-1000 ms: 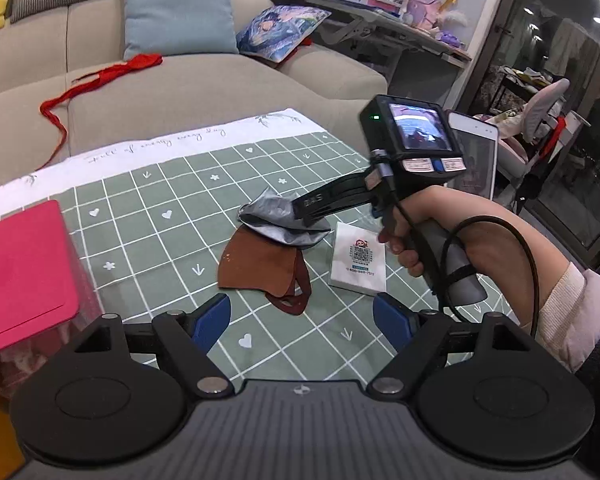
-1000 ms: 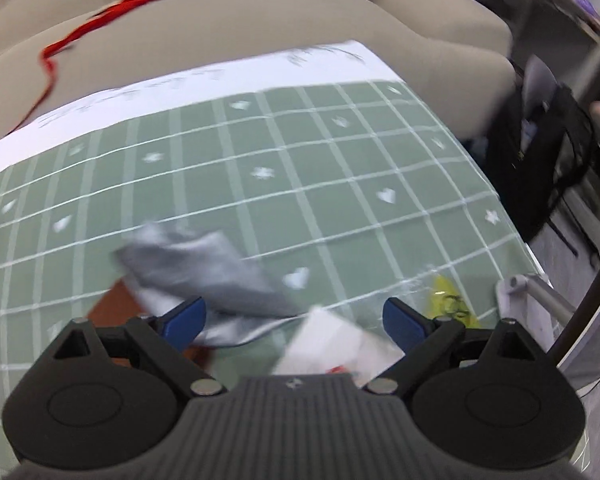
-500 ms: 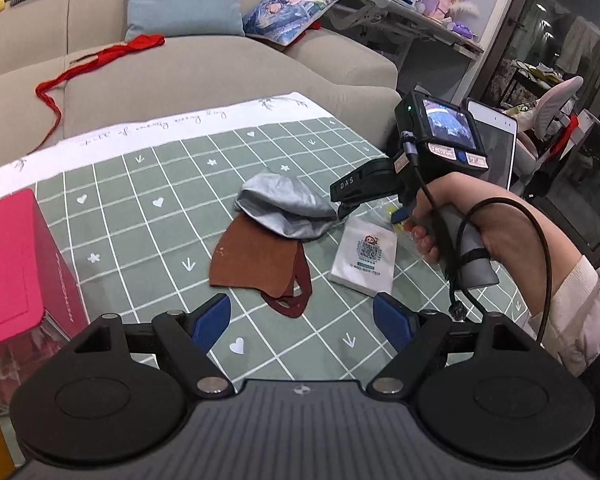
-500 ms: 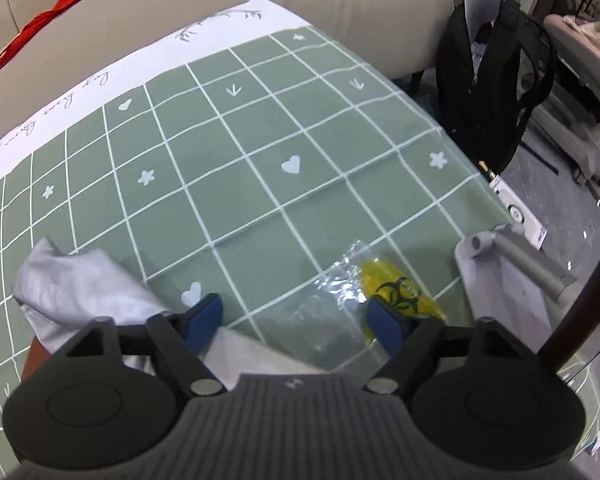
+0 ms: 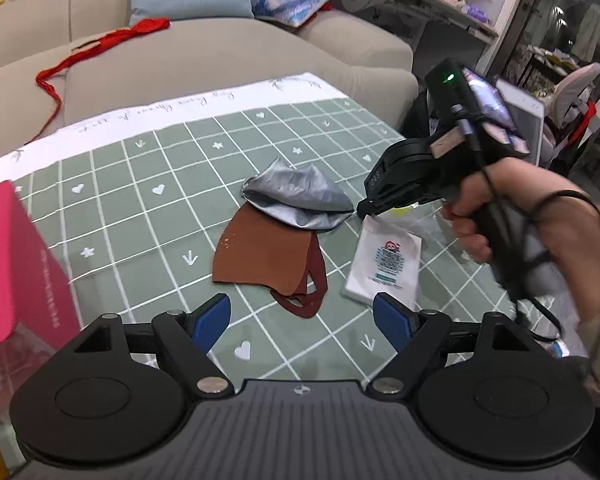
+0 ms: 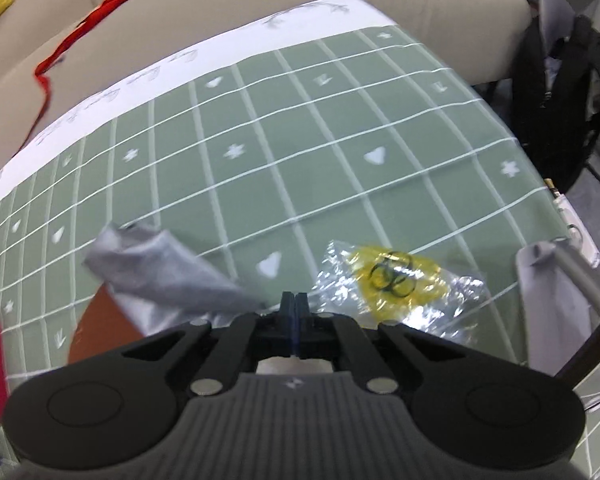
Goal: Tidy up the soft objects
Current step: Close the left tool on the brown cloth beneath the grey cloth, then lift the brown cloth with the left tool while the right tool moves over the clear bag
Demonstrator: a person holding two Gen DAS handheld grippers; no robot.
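Sofa (image 5: 228,52) behind green grid tablecloth (image 5: 148,216); masks, packets on it

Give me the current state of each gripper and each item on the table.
right gripper: jaws just closed, shut at the silver mask's edge; a pinch on it is unclear.
left gripper: open, empty, above the table.
silver mask: crumpled, overlapping the brown mask.
brown mask: flat, loops toward the camera.
white packet: lying flat.
clear bag: crinkled, flat, yellow label up.
pink box: closed.
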